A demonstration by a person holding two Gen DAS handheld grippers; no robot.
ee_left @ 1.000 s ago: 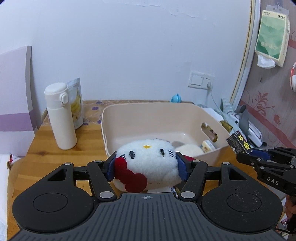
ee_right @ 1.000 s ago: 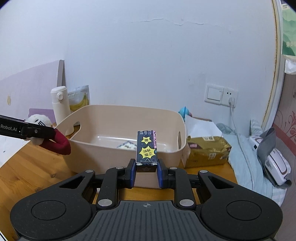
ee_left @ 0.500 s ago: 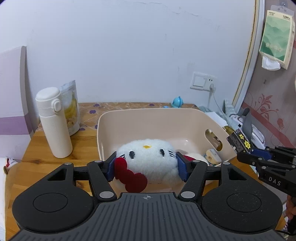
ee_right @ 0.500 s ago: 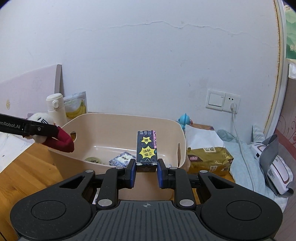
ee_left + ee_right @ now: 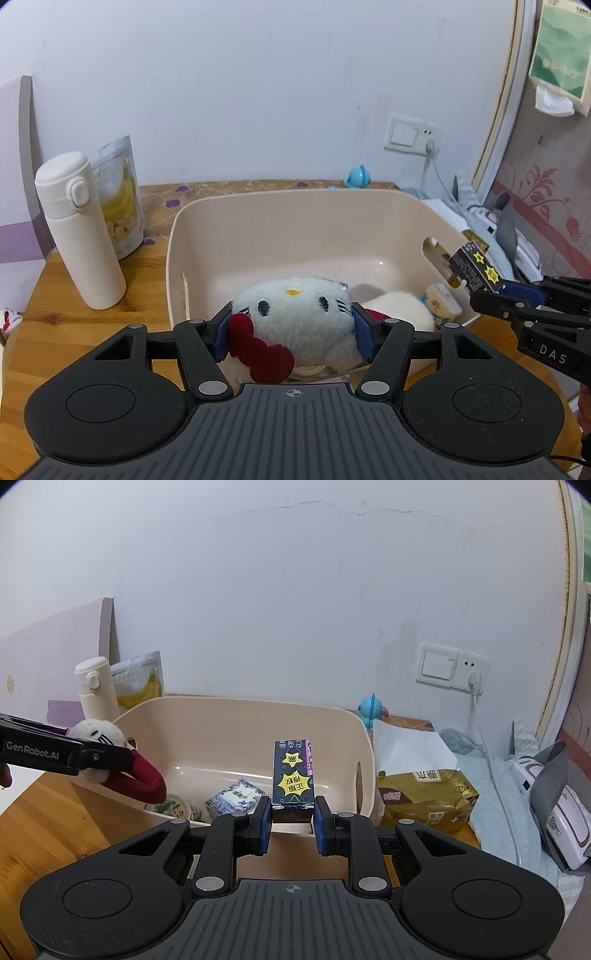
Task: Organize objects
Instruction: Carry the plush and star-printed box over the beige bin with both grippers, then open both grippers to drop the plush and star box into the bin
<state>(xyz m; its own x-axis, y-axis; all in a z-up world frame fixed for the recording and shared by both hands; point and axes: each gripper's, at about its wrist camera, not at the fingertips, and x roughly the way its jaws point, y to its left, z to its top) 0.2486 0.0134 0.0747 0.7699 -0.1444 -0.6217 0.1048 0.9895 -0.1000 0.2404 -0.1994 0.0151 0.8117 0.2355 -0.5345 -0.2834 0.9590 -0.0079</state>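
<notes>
Two tongs, one plush cat (image 5: 295, 317), one dark carton (image 5: 293, 779), one beige tub (image 5: 295, 206).

Open bin (image 5: 280, 206) top (thermos (image 5: 79, 236) left)

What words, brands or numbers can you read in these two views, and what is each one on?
"GenRobot.AI": side of the left gripper.
"DAS": side of the right gripper.
"1280": top of the hanging tissue pack, partly cut off.
Dark box: Chinese characters in yellow stars, too distorted to quote.
Gold bag, banana snack pouch and blue-white packet: print too small or blurred.
</notes>
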